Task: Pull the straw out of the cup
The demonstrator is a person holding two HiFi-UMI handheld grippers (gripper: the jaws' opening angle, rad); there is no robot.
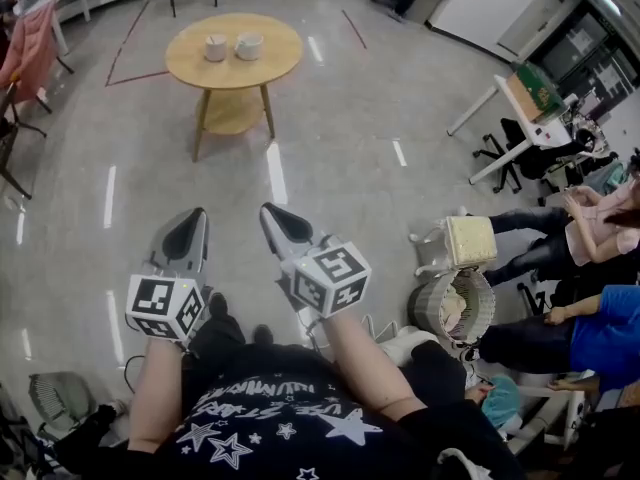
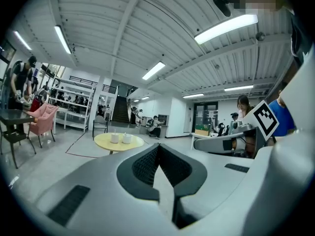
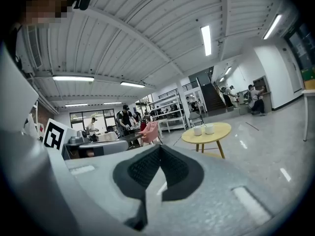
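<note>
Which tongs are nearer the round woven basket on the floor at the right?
Right. The right tongs lie left of the basket; the left tongs lie farther left, beyond them.

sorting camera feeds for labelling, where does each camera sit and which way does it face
Head view: on the person's head, facing steeply down at the floor, round table with two cups ahead; shows forearms, shirt, left claw, right claw.
Left gripper view: on the left claw, facing roughly level along its shut jaws toward the table; right claw's marker cube at right.
Right gripper view: on the right claw, likewise; left claw's cube at left.
Shared: all three see table and cups.
</note>
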